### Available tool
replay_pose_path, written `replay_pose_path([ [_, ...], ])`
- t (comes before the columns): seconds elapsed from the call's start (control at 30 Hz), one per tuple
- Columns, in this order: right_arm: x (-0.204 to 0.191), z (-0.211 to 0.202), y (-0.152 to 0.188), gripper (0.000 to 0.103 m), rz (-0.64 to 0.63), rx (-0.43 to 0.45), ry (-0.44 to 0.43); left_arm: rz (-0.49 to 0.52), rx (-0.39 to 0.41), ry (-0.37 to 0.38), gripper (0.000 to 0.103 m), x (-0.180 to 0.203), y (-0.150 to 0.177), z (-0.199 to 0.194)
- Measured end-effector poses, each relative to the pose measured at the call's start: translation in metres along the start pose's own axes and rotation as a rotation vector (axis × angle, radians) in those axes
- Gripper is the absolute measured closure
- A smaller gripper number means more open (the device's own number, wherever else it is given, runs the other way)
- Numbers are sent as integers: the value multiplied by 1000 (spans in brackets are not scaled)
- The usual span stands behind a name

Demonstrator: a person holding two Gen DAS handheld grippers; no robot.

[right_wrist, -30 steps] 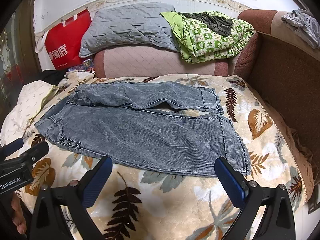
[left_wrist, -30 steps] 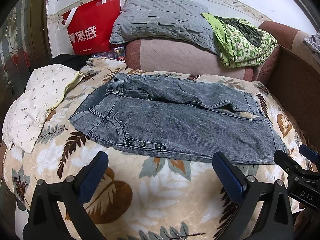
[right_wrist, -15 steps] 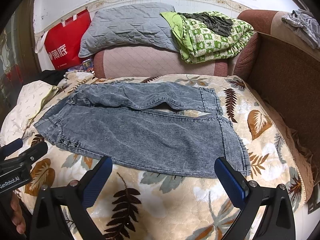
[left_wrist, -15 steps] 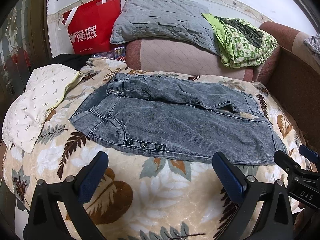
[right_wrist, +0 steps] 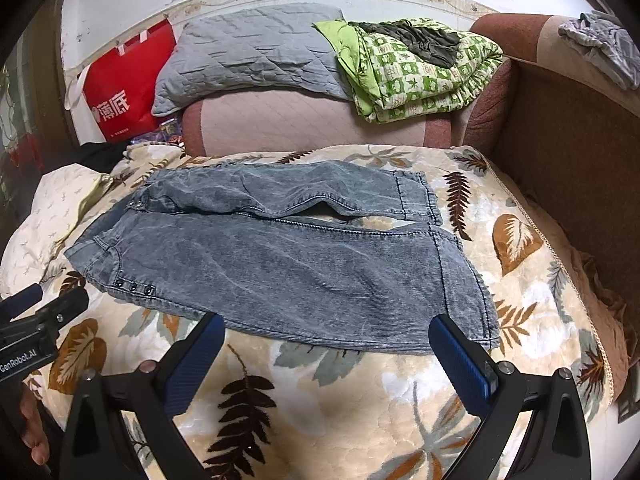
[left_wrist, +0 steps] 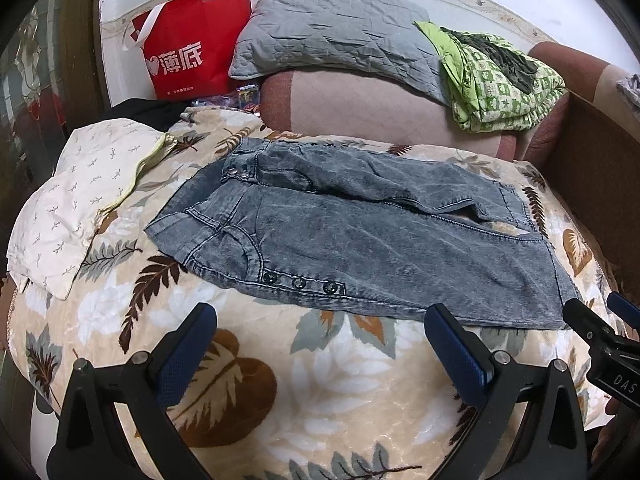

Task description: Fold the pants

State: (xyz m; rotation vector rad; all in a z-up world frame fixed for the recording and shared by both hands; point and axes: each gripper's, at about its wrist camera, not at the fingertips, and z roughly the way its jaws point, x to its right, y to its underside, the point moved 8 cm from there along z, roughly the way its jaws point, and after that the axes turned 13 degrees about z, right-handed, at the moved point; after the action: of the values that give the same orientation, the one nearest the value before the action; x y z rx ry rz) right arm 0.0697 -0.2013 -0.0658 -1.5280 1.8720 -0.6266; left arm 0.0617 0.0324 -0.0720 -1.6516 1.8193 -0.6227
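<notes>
I see bare blanket [left_wrist: 320, 380] between my open fingers and ahead to pants [left_wrist: 360, 248] near edge. Pillow [left_wrist: 80, 200] crowds far left; sofa arm [right_wrist: 568, 160] walls off right; cushion [right_wrist: 312, 120] blocks beyond pants.

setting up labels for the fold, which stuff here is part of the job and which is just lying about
Job: grey jeans, left tongs, right tongs.

Lying about: red bag, grey pillow, green quilt, white pillowcase.
</notes>
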Motion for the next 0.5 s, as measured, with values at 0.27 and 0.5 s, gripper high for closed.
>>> replay_pose_path([
  [0.27, -1, 1, 0, 0, 3, -3, -2, -4, -3, -1, 0, -2, 1, 2],
  [0.5, 4, 4, 4, 0, 21, -17, -12, -14, -15, 3, 0, -11, 4, 8],
])
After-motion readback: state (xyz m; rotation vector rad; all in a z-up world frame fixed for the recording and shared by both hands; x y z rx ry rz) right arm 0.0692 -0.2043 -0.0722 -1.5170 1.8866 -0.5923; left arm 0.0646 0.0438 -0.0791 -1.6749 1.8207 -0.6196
